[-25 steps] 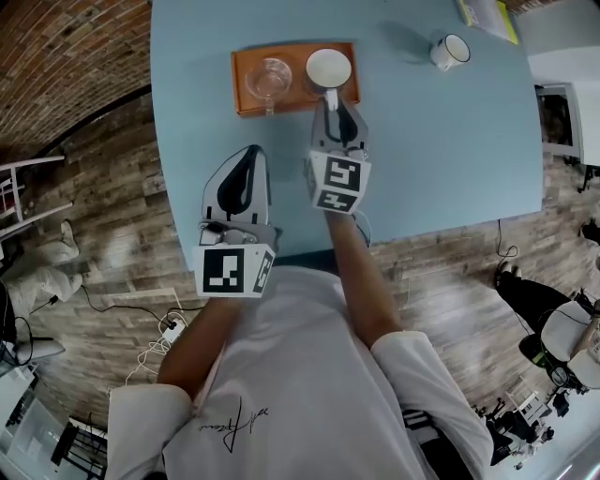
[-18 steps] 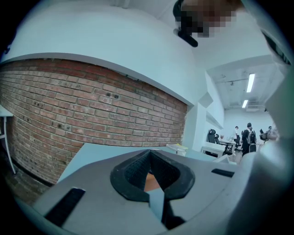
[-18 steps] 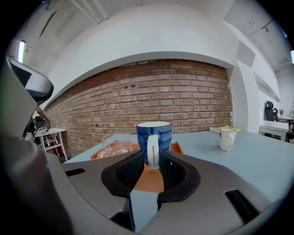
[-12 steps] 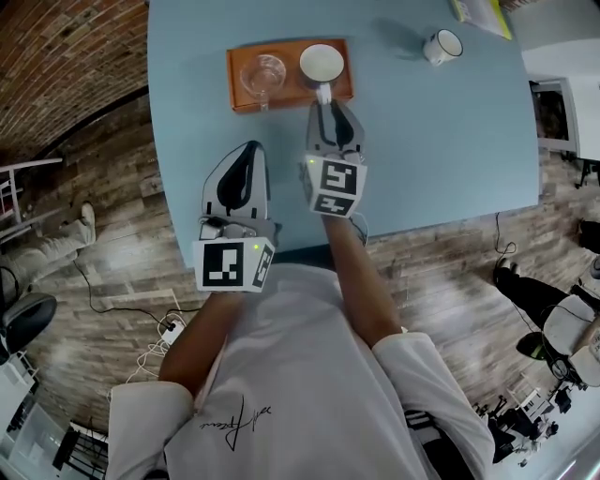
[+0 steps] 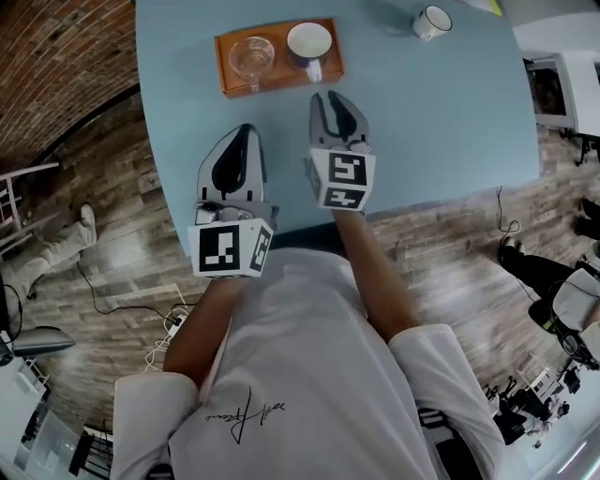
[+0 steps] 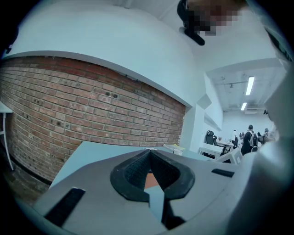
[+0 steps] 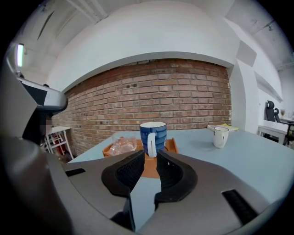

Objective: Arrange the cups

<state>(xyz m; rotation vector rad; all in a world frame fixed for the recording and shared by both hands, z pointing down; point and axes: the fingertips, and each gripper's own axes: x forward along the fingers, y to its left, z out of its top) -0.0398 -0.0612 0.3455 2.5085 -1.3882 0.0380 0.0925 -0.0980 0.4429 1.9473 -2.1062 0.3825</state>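
Observation:
An orange tray (image 5: 281,77) lies at the far side of the blue table (image 5: 441,112). On it stand a clear glass cup (image 5: 251,54) and a blue mug (image 5: 308,42) with a white handle turned toward me. A white mug (image 5: 429,22) stands alone at the far right. My right gripper (image 5: 337,101) is open a little short of the blue mug (image 7: 153,137), with nothing between its fingers. Through the jaws I see the glass (image 7: 122,144), the tray (image 7: 171,146) and the white mug (image 7: 221,136). My left gripper (image 5: 239,150) is shut and empty near the table's front edge.
The table's near edge runs just under both grippers, with wood floor and a brick wall (image 7: 183,96) beyond. A yellow paper (image 7: 227,126) lies behind the white mug. Desks and people (image 6: 250,135) stand far off at the right.
My right gripper has opened off the blue mug's handle and drawn back toward me. The mug stays on the tray. My left gripper has not moved.

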